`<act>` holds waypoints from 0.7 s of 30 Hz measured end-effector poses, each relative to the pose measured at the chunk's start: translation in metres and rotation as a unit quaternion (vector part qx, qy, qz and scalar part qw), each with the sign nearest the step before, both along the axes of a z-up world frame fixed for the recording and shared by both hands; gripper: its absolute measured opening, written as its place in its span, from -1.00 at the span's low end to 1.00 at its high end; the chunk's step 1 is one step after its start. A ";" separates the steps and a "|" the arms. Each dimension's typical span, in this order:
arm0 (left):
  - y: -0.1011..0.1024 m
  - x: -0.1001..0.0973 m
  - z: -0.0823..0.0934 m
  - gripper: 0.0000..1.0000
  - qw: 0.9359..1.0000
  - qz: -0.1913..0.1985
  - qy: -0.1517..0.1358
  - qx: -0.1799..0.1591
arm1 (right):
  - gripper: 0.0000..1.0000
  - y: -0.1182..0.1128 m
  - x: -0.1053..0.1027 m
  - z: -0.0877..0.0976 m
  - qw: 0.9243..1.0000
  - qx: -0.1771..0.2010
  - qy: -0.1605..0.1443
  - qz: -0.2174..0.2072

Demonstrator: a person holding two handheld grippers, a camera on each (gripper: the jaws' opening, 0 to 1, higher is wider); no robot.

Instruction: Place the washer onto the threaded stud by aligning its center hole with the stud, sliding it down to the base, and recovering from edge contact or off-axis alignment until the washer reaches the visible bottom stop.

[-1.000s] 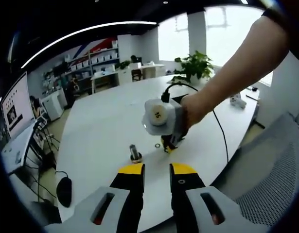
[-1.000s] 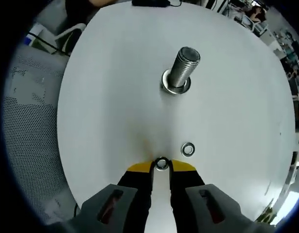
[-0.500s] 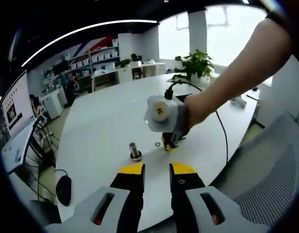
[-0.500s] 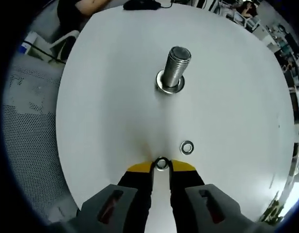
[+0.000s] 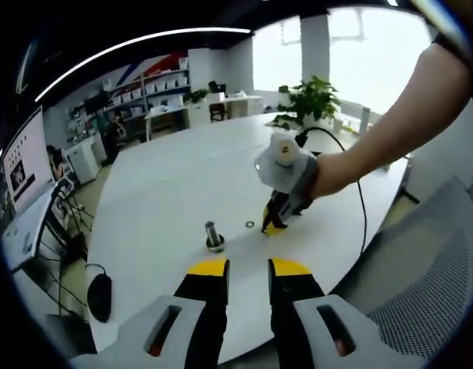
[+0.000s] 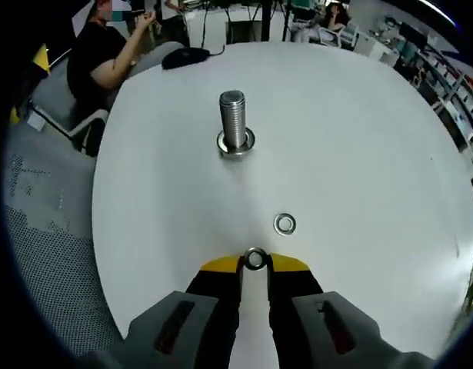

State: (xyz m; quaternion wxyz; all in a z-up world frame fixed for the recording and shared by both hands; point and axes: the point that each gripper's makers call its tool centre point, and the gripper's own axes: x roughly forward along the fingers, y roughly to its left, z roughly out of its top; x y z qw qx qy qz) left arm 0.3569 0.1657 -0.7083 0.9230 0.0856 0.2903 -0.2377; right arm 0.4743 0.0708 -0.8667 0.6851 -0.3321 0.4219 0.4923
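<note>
Our right gripper (image 6: pixel 254 261) pinches a small silver steel washer (image 6: pixel 254 259) between its yellow tips, while the upright threaded steel stud (image 6: pixel 233 121) stands farther ahead on the white desk (image 6: pixel 359 154), slightly left, beyond a spare washer (image 6: pixel 284 224); our left gripper (image 5: pixel 248 267) hangs back, slightly parted and empty.

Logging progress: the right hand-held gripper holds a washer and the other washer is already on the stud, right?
Not quite. In the right gripper view the other washer lies flat on the table, apart from the stud. The right hand-held gripper does hold a washer.
</note>
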 end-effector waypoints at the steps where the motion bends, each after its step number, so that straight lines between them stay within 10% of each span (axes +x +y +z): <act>1: 0.000 0.000 0.000 -0.65 1.000 0.000 0.000 0.000 | -0.71 0.001 0.000 0.000 1.000 -0.001 -0.003 0.002; 21: 0.000 0.000 -0.001 -0.64 1.000 0.000 0.005 -0.003 | -0.71 -0.008 0.003 0.027 0.998 0.057 0.016 -0.038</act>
